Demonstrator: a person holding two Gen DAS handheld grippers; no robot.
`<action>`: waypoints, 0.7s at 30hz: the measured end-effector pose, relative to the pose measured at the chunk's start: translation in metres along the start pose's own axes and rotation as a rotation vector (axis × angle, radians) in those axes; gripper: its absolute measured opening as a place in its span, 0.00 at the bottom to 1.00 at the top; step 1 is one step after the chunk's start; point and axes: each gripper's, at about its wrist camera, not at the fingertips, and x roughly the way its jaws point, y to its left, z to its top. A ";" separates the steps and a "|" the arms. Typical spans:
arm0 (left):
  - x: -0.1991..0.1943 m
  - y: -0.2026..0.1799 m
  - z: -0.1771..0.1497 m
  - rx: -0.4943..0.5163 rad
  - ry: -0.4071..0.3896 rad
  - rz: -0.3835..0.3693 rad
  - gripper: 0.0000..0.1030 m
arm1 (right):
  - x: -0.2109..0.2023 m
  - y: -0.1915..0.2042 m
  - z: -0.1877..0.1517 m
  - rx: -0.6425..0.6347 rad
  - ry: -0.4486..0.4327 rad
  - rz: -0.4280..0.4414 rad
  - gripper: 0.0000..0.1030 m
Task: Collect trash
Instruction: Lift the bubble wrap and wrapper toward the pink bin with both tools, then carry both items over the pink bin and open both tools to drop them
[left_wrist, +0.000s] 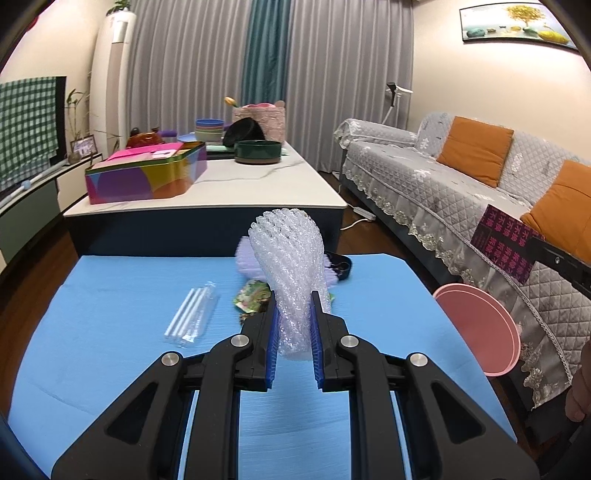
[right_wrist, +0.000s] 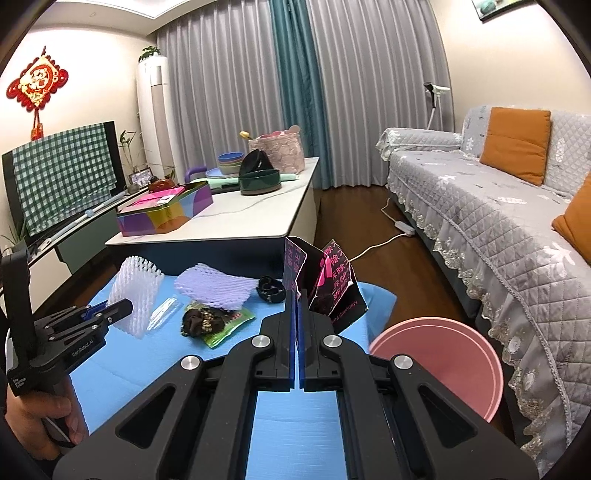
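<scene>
Progress is standing at mid-task: both grippers are carrying trash, and several pieces are still lying on the blue mat (right_wrist: 122, 373). The left gripper (left_wrist: 294, 306) is clamping a white foam net sleeve (left_wrist: 286, 258) between its blue pads, jaws narrow, the sleeve standing upright above the mat. The right gripper (right_wrist: 296, 299) is pinching a black-and-pink torn package (right_wrist: 328, 284) with its jaws fully closed on the thin sheet. A pink bin (right_wrist: 443, 365) is sitting just beside the mat's right edge, judged to be the drop point; nothing is showing inside it.

Remaining items are including a lilac foam net (right_wrist: 216, 286), a clear sleeve of white straws (left_wrist: 192, 317), a green printed wrapper (right_wrist: 229, 325) with a dark crumpled wad (right_wrist: 199, 321) on it, and a black looped item (right_wrist: 269, 290).

Both foam nets are showing an open, springy mesh; the package is creased, stiff and glossy; the straw sleeve is transparent film.
</scene>
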 end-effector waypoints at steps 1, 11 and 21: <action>0.002 -0.003 0.000 0.005 0.002 -0.006 0.15 | -0.001 -0.004 0.000 0.003 -0.002 -0.006 0.01; 0.013 -0.035 -0.001 0.029 0.012 -0.051 0.15 | -0.007 -0.034 -0.005 0.038 -0.007 -0.062 0.01; 0.026 -0.063 0.001 0.043 0.023 -0.098 0.15 | -0.011 -0.063 -0.008 0.062 -0.013 -0.123 0.01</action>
